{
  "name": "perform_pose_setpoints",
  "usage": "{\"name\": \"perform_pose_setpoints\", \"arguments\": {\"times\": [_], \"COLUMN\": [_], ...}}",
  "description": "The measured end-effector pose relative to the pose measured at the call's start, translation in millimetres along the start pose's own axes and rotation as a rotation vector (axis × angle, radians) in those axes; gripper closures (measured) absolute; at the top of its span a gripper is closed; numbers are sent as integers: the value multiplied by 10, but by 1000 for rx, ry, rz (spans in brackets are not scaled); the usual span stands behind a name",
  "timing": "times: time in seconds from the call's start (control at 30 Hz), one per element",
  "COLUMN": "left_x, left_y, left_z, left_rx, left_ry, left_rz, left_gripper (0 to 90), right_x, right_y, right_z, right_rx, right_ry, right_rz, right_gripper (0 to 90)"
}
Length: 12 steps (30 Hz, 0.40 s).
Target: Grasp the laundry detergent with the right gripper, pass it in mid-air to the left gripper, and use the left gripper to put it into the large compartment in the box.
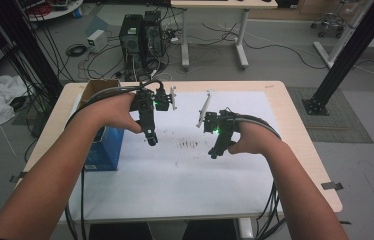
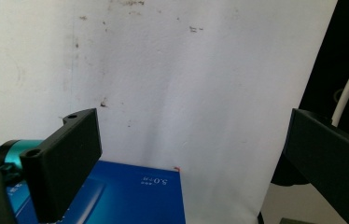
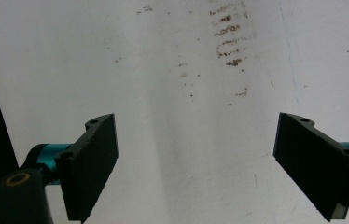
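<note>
I am working from the left edge of the bench, where an open cardboard box is sitting at the far corner and a blue box is standing just in front of it, at the left border of the white sheet that is covering most of the top. My left tongs are hanging just to the right of that blue box, pointing down at the sheet; in the left gripper view the jaws are standing wide apart with nothing between them, the blue box is lying below the left jaw and the white sheet is spreading out behind. Between my two hands, a patch of small brown smudges is marking the sheet, well clear of either pair of jaws. My right tongs are hovering to the right of that patch, tilted down toward the paper; in the right gripper view the jaws are likewise spread wide and gripping nothing, with the bare sheet under them and the brown smudges lying farther ahead. Neither pair is touching the blue box or the sheet, as far as I can tell.
</note>
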<state>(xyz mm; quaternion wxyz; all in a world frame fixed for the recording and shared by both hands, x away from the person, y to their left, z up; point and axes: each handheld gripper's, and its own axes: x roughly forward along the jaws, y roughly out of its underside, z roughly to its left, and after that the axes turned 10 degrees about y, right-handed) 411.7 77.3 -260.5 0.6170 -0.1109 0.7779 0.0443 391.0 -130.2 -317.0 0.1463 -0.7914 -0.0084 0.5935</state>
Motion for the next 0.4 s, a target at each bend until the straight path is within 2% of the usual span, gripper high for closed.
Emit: {"name": "perform_pose_setpoints", "arguments": {"times": [0.4], "left_x": [-5], "left_y": [-20], "left_z": [-15], "left_rx": [3], "left_ry": [12], "left_rz": [-10], "left_gripper": [42], "right_x": [-18], "right_y": [-4], "right_z": [5], "right_rx": [2], "right_ry": [1], "right_rz": [-10], "right_gripper": [131]}}
